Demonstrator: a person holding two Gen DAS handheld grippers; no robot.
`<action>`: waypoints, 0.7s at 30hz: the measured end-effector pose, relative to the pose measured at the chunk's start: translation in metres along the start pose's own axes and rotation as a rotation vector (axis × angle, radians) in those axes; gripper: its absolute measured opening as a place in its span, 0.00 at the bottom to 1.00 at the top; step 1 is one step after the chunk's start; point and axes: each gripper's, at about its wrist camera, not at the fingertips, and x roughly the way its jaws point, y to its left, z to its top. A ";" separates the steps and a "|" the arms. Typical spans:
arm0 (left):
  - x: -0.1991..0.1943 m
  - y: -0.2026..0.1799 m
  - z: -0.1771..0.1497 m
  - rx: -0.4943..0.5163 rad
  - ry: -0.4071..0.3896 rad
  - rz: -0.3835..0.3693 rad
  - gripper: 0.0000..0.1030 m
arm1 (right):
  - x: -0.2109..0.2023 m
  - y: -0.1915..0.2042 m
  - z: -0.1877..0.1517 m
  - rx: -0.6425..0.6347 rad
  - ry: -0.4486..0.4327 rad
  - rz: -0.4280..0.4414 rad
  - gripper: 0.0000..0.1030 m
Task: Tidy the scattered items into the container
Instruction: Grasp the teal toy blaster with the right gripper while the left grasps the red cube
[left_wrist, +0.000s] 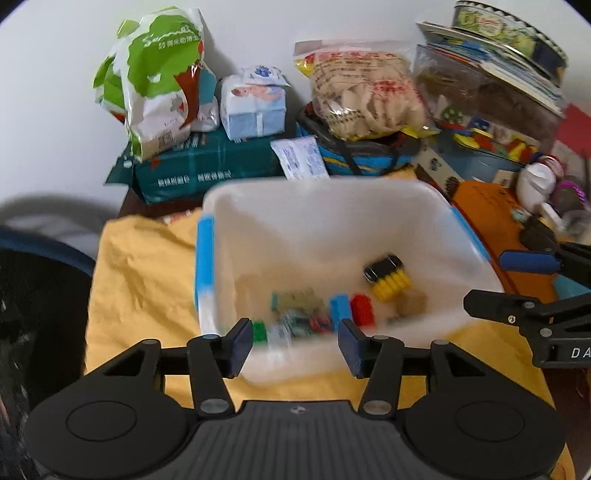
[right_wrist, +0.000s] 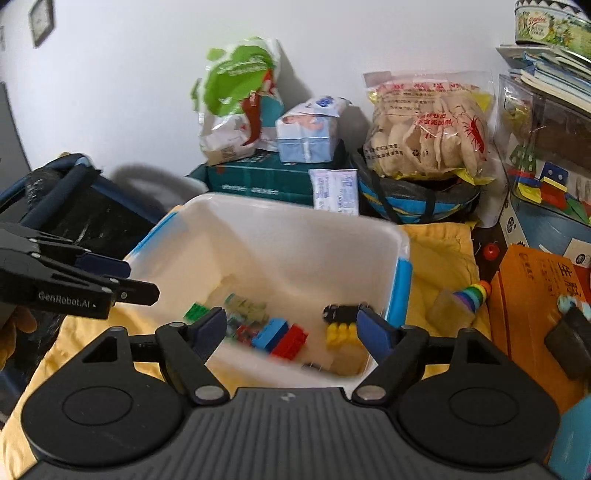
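A white container with blue handles stands on a yellow cloth. Inside lie a blue brick, a red brick, a green brick, a yellow and black wheeled toy and some blurred clear pieces. My left gripper hangs open over the container's near rim, nothing between its pads. My right gripper is open wide above the same container, over the blue brick and red brick. A rainbow stacking toy lies outside on the cloth to the right.
Behind the container stand a green and white bag, a tissue pack, a cracker bag and stacked books. An orange box and a small red ball sit to the right. A dark basket is on the left.
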 end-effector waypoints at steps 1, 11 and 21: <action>-0.003 -0.003 -0.011 0.007 -0.001 -0.016 0.55 | -0.005 0.004 -0.012 -0.009 -0.002 0.005 0.78; 0.009 -0.070 -0.132 0.084 0.138 -0.101 0.55 | 0.015 0.005 -0.118 0.027 0.176 0.006 0.61; 0.041 -0.091 -0.169 0.129 0.203 -0.100 0.45 | 0.009 0.014 -0.130 -0.011 0.168 0.014 0.61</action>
